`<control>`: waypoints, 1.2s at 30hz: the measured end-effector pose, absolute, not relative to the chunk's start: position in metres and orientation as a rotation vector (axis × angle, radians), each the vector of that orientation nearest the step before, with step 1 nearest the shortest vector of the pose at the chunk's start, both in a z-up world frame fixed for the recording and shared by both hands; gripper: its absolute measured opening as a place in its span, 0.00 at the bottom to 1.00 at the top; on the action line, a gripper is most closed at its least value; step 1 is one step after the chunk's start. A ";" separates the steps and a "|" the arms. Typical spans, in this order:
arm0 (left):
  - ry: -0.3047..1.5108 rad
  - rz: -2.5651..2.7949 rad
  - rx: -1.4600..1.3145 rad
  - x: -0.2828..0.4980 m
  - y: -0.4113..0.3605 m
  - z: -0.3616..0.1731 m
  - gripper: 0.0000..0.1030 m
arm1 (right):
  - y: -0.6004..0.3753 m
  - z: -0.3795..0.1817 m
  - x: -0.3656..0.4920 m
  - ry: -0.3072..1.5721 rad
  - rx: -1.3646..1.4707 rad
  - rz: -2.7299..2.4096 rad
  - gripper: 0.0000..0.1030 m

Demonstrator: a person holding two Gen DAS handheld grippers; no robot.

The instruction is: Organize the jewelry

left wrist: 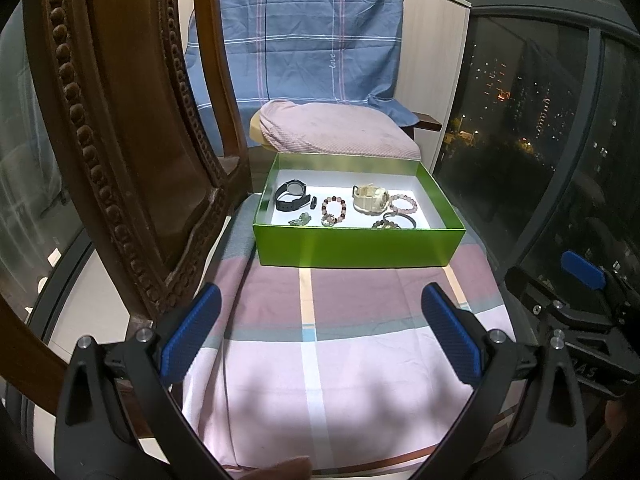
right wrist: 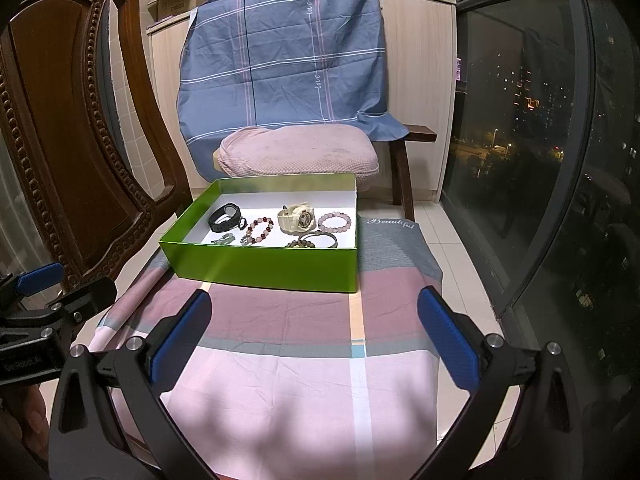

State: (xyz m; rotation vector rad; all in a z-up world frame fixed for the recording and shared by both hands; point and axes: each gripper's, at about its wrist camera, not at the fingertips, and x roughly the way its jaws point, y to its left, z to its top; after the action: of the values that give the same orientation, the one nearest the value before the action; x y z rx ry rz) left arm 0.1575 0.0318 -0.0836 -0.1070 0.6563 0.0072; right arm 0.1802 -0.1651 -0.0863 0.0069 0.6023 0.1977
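**Jewelry waits in green box as both grippers hang back**

My left gripper [left wrist: 320, 332] and right gripper [right wrist: 314, 336] stand wide and empty over the checked cloth [right wrist: 280, 380]. The black watch [right wrist: 225, 216], cream watch [right wrist: 298, 218] and bead bracelets sit in the green box [right wrist: 276, 272] at the cloth's far edge. Crowded pieces could snag together if I reach in carelessly.

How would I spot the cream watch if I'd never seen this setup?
Find the green box on the checked cloth. Inside, toward its right half, sits the cream watch, beside a pale pink bead bracelet. It is the only chunky, light-coloured watch; the other watch is black.
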 end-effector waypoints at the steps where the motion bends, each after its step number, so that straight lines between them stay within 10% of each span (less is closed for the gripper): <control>1: 0.657 0.007 -0.105 0.158 0.032 -0.084 0.96 | -0.165 -0.086 0.180 0.603 0.007 0.198 0.97; 36: 0.667 -0.001 -0.103 0.161 0.034 -0.089 0.96 | -0.164 -0.087 0.181 0.601 0.005 0.198 0.97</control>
State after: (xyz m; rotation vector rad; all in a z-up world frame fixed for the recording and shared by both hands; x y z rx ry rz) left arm 0.1605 0.0336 -0.0893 -0.1028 0.6671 -0.0007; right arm 0.1810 -0.1639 -0.0866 0.0047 0.6010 0.1983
